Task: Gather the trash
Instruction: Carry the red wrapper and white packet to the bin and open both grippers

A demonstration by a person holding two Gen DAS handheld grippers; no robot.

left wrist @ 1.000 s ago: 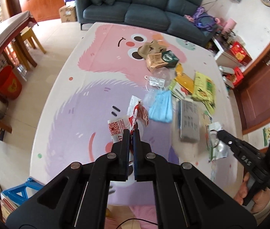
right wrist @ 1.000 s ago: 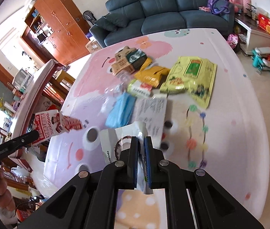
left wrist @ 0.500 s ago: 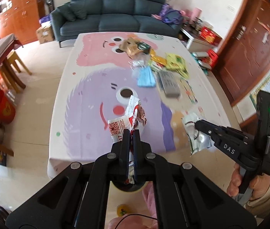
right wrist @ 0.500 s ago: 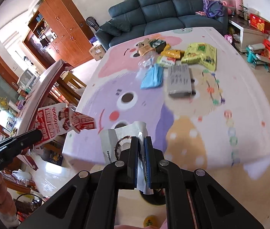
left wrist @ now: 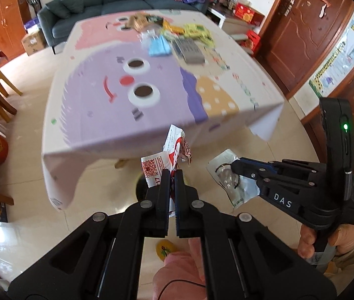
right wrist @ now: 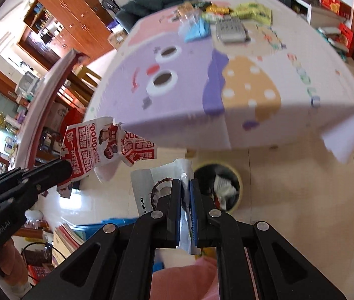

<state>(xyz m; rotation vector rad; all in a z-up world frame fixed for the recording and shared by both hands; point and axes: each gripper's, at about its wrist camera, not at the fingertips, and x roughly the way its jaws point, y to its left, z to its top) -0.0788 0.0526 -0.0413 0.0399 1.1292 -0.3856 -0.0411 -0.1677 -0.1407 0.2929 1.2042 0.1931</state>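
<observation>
A red-and-white printed wrapper [left wrist: 174,150] is pinched in the closed left gripper [left wrist: 172,175], and a silver coconut packet [right wrist: 146,187] in the closed right gripper [right wrist: 185,187]. Both should be centred over the yellow-rimmed bin [right wrist: 237,182], lower centre of the right view, before being released.

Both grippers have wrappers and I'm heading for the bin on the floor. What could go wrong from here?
1. The red and white wrapper in the left gripper hangs left of the bin; released here, it would likely land on the floor.
2. The silver wrapper in the right gripper is light and crumpled, so it may drift wide or cling to the fingers.
3. The bin already holds trash, so pieces may bounce out.
</observation>
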